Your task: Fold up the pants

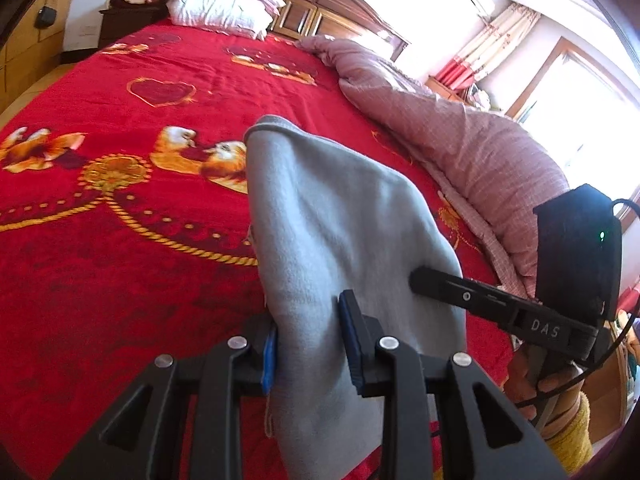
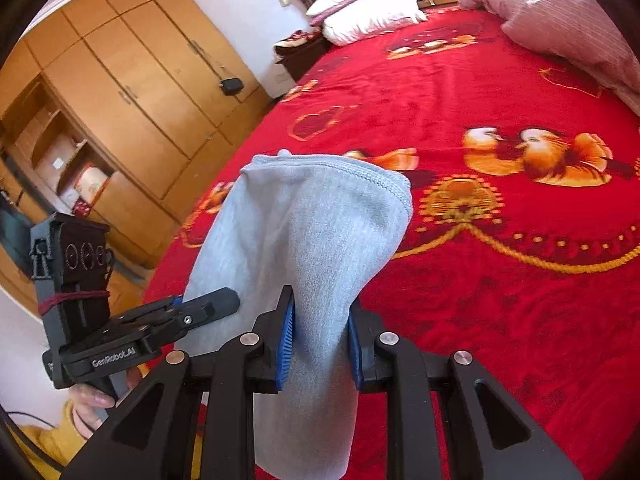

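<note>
Nearest to us, our left tongs (image 1: 310, 344) pinch a bunch of the grey pants (image 1: 340, 220) between their blue pads, and our right tongs (image 2: 322, 344) are clamped on the same cloth just beside them. The pants are held up off the bed (image 1: 120, 220), one hemmed end standing above the tongs, the rest hanging below out of view, so the long axis runs roughly up and down. Both hands are equally near. We judge the cloth must next go forward and down onto the red bedspread. Beyond lie a pink quilt (image 1: 460, 140) and pillows (image 1: 220, 4).
</note>
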Demonstrator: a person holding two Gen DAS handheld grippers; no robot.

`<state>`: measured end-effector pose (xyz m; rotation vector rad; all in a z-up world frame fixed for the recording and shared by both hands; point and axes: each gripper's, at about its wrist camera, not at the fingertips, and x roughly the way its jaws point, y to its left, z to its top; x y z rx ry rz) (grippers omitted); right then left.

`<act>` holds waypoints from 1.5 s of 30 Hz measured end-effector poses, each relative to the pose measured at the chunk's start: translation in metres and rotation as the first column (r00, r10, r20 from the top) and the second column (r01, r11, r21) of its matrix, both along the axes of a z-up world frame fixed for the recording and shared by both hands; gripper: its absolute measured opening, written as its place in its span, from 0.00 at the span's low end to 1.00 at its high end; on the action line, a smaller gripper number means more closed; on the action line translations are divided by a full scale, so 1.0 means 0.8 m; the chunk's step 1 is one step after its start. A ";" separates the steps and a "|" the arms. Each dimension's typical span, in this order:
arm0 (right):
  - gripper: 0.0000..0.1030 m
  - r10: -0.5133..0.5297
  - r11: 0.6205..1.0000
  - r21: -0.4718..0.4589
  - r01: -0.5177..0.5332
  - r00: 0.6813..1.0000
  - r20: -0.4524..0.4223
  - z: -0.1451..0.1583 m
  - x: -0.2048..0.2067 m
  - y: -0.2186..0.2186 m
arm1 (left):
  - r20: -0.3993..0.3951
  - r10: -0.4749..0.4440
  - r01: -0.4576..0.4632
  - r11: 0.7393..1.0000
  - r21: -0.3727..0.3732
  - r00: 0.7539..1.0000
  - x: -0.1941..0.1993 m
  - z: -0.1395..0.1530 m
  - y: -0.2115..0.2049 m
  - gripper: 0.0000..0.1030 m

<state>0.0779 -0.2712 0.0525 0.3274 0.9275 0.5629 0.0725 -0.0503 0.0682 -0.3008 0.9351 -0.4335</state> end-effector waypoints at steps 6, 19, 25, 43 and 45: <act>0.25 -0.044 0.995 -0.093 0.039 0.998 -0.052 -0.043 0.028 -0.019 | -0.058 -0.015 0.018 0.999 0.046 0.998 0.028 -0.046 -0.030 0.26; 0.31 -0.163 0.979 -0.128 0.157 0.986 -0.037 -0.045 0.002 -0.036 | 0.057 -0.061 0.056 0.995 0.088 0.996 -0.017 0.007 -0.022 0.28; 0.31 -0.157 0.983 -0.097 0.158 0.987 0.021 -0.013 -0.046 -0.033 | 0.030 -0.137 0.132 0.982 0.137 0.990 -0.026 0.007 -0.045 0.24; 0.31 -0.161 0.953 -0.250 0.168 0.986 0.049 -0.060 -0.099 0.003 | -0.067 -0.052 0.065 0.975 0.211 0.996 -0.041 -0.056 -0.028 0.24; 0.31 -0.183 0.950 -0.247 0.190 0.982 0.049 -0.055 -0.105 0.000 | -0.050 -0.039 0.050 0.972 0.228 0.998 -0.048 -0.050 -0.030 0.25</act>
